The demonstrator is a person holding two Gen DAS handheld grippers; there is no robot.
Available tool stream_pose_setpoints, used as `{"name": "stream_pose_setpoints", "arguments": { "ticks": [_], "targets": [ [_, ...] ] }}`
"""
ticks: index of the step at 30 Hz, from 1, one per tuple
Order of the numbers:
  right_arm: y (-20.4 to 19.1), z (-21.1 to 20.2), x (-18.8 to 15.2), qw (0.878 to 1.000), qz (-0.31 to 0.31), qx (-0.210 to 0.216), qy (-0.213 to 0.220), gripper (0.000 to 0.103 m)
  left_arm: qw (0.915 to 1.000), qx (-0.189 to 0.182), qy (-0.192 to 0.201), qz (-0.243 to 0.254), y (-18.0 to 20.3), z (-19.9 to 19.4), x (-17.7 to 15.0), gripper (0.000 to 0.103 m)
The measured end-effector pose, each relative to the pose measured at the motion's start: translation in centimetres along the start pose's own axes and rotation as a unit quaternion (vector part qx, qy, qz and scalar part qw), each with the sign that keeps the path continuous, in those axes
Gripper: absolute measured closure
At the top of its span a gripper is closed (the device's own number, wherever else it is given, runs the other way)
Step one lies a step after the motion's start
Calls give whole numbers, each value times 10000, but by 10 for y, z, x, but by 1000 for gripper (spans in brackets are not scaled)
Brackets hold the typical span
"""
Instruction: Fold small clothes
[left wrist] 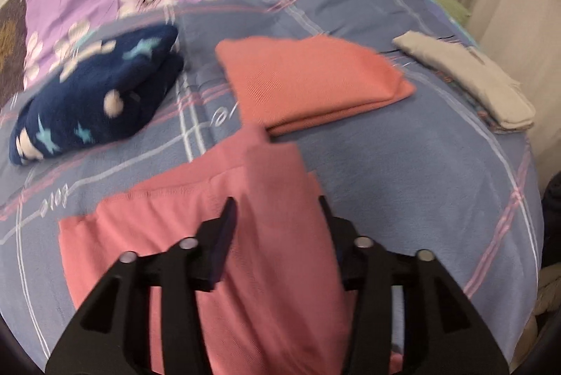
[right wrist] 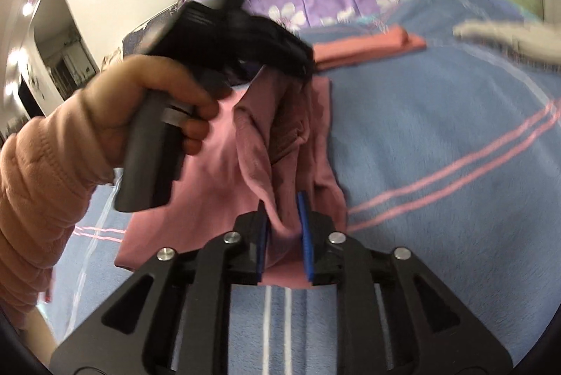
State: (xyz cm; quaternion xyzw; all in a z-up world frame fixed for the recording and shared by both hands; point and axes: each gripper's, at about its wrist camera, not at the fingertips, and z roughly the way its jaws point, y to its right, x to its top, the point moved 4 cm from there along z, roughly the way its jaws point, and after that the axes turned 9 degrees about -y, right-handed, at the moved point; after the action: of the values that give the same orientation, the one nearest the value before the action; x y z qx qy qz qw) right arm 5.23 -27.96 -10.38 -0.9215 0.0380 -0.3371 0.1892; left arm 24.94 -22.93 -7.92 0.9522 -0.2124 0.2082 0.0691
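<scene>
Pink garment (left wrist: 224,234) lies part-folded on the blue plaid bedspread (left wrist: 420,185), near edge bunched up. Left gripper (left wrist: 277,217) over it, jaws apart, cloth betw. them but pads not pressing. Right gripper (right wrist: 283,217): jaws narrow, a pink fold betw. the blue pads (right wrist: 305,234); can't tell if it's pinched. Only right view shows the hand (right wrist: 140,105) w/ puffy sleeve (right wrist: 31,199) holding the left tool. Only left view shows the navy star bundle (left wrist: 98,94); folded coral piece (left wrist: 308,80) & grey piece (left wrist: 473,80) beyond.
</scene>
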Motion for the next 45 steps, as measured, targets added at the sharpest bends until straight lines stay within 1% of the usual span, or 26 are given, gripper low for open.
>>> {"name": "stream_pose_setpoints", "arguments": {
  "ticks": [1,2,4,6,7,9,11,12,14,17,19,22,25,27,30,31,33,34,35,36,37,38,40,42,44,45],
  "targets": [
    [6,2,-2,9997,164,153,-82,84,9999,52,112,45,3,-8,1,43],
    [13,4,-3,9989,325,303,-158,84,9995,113,260,105,5,-18,1,42],
    [28,7,-8,9950,699,644,-299,84,9981,201,540,239,6,-42,-3,37],
    [37,9,-12,9904,945,933,-382,84,9962,364,729,297,3,-61,-14,33],
    [41,9,-14,9877,1057,1078,-412,84,9950,491,802,342,-1,-71,-24,32],
    [44,9,-16,9846,1159,1240,-427,84,9939,583,828,429,-6,-81,-44,31],
    [44,9,-16,9843,1155,1262,-429,84,9930,718,781,517,-14,-88,-77,29],
    [44,8,-16,9846,1127,1262,-430,84,9924,781,772,547,-15,-89,-87,28],
    [41,8,-17,9850,1082,1268,-440,84,9898,1036,749,628,-24,-91,-122,27],
    [38,5,-17,9864,993,1233,-439,84,9863,1392,594,650,-35,-87,-165,26],
    [36,0,-16,9884,897,1155,-404,84,9874,1400,512,535,-41,-88,-188,26],
    [31,-9,-14,9927,657,971,-293,84,9907,1232,551,161,-54,-97,-214,26],
    [18,-17,-9,9970,230,718,-171,84,9937,878,680,-134,-54,-110,-232,24],
    [12,-19,-8,9976,53,670,-152,84,9942,764,757,3,-47,-115,-241,23],
    [8,-12,-8,9977,0,621,-264,84,9924,867,777,404,-33,-112,-251,23],
    [9,-9,-10,9979,25,568,-306,84,9906,1033,725,528,-31,-106,-254,23],
    [15,-1,-11,9982,178,389,-424,86,9878,1318,628,542,-32,-96,-255,23],
    [21,2,-13,9981,308,236,-471,86,9851,1520,595,533,-34,-90,-255,23],
    [31,6,-15,9972,518,20,-536,82,9827,1679,572,529,-36,-86,-255,23],
    [40,6,-21,9955,743,124,-570,82,9823,1709,564,517,-37,-85,-256,23],
    [44,7,-20,9939,900,277,-574,82,9827,1686,596,488,-38,-85,-256,23],
    [47,5,-20,9931,974,316,-578,82,9826,1684,629,469,-39,-87,-257,23],
    [44,1,-21,9953,788,100,-552,82,9813,1758,652,436,-42,-88,-259,23],
    [39,-3,-21,9968,600,-40,-533,78,9818,1745,642,388,-44,-89,-262,23],
    [32,-10,-17,9980,458,-52,-426,78,9841,1645,586,324,-44,-90,-265,28],
    [22,-17,-10,9991,305,15,-307,79,9863,1528,547,299,-45,-89,-265,36]
  ]
}}
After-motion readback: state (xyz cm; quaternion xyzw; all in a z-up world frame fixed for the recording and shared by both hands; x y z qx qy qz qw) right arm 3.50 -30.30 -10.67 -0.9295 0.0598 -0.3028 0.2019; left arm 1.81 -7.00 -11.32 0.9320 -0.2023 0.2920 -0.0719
